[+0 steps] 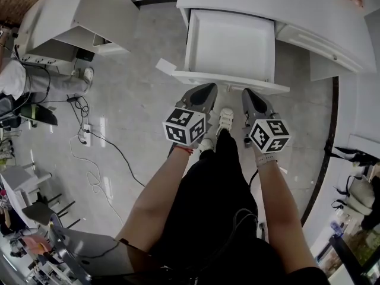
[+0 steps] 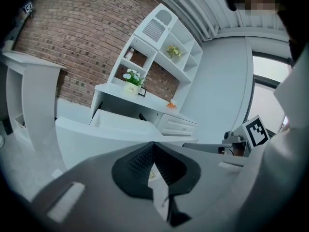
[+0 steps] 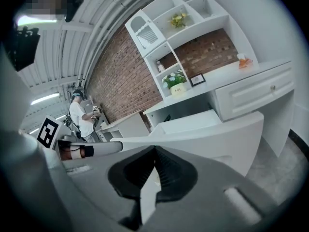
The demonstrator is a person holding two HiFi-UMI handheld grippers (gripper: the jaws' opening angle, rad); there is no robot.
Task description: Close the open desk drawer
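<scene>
The white desk drawer [image 1: 231,43] stands pulled out and looks empty inside. Its front panel [image 1: 237,82] faces me. My left gripper [image 1: 209,88] points at the panel's middle, jaws shut with nothing between them. My right gripper [image 1: 246,92] is beside it to the right, also shut and empty. Both tips are very near the panel; I cannot tell whether they touch it. In the left gripper view the gripper [image 2: 153,146] sits before the drawer front [image 2: 96,134]. In the right gripper view the gripper [image 3: 155,151] faces the same panel [image 3: 217,134].
The white desk [image 1: 285,5] has a closed drawer [image 1: 323,46] to the right of the open one. A second white desk [image 1: 77,16] stands at far left. Cables and a power strip [image 1: 86,132] lie on the floor at left. My shoe [image 1: 225,120] is under the grippers.
</scene>
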